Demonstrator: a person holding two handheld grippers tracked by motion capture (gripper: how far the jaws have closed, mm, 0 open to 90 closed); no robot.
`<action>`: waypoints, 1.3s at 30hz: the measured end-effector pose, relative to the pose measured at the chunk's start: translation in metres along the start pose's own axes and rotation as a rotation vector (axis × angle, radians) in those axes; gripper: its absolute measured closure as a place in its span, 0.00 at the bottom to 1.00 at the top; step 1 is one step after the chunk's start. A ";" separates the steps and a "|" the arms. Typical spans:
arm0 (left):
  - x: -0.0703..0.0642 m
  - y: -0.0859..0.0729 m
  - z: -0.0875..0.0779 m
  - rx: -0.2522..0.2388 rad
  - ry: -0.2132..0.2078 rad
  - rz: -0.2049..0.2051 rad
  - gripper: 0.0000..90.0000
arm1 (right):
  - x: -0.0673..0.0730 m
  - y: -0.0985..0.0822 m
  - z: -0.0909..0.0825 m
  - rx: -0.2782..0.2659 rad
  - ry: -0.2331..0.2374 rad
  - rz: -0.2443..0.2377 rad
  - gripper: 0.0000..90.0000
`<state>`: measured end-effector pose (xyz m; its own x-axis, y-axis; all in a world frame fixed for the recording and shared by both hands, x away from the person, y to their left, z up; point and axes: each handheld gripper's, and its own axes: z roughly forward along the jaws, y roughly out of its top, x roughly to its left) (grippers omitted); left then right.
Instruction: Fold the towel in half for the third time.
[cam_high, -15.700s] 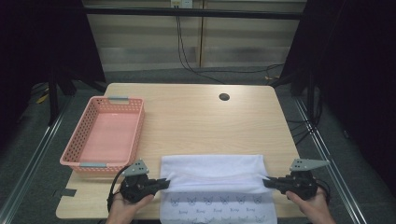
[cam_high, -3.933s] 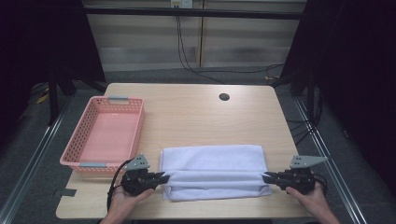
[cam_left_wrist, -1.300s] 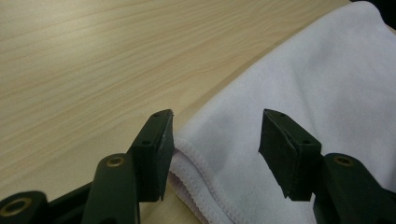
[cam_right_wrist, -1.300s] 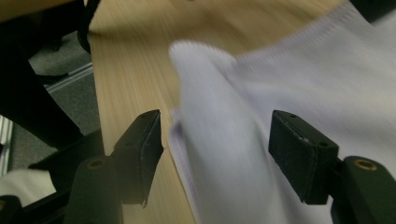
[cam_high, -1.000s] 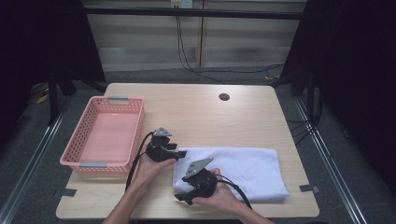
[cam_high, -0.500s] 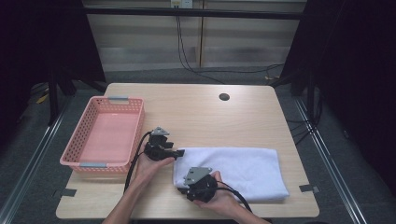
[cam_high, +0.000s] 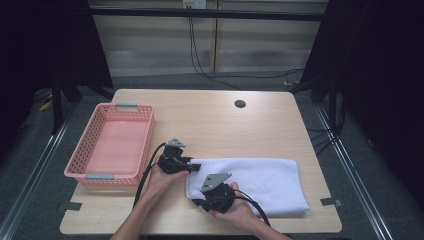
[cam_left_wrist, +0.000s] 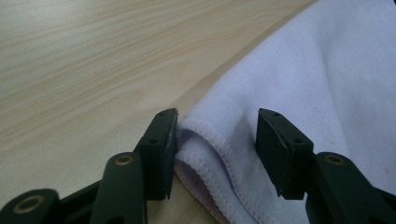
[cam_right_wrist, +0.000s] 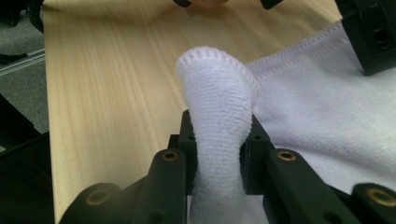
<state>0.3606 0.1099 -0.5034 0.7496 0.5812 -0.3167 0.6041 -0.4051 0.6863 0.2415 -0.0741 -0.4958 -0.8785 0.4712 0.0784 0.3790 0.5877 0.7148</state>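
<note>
White towel (cam_high: 250, 182) lies lengthwise rightward from my grippers; right gripper (cam_right_wrist: 217, 158) closing, pinching near-left corner; left gripper (cam_left_wrist: 215, 140) closing, half-spread around far-left corner, not yet pressing.

High view looks down the table (cam_high: 210, 125); both gripper views closely share the towel (cam_left_wrist: 327, 70).

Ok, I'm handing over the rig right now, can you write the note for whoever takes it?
Right tool: shut on the towel's near left corner, the pinched cloth standing up between its jaws; the jaws have just been closing.
Left tool: open, jaws astride the far left corner, just been closing, pads not yet pressing.
Towel: folded into a long strip on the table's front half.
Basket: at the table's left, nothing in it.
Done: towel folded lengthwise.
Left, probably: grip the far corner, fold the left end over to the right, perhaps then into the basket.
</note>
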 end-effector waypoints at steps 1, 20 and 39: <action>0.000 0.000 0.001 0.004 -0.015 0.000 0.66 | 0.000 0.000 0.000 -0.004 0.005 0.008 0.85; 0.001 0.038 -0.043 -0.134 -0.068 -0.093 0.87 | -0.019 0.038 -0.033 -0.178 0.075 0.124 0.86; -0.004 0.059 -0.119 -0.158 0.063 -0.025 0.88 | 0.009 0.109 -0.030 -0.322 0.118 0.055 0.87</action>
<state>0.3608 0.1677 -0.3833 0.7136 0.6346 -0.2968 0.5685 -0.2770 0.7746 0.2659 -0.0256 -0.3958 -0.8942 0.4060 0.1888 0.3316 0.3170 0.8886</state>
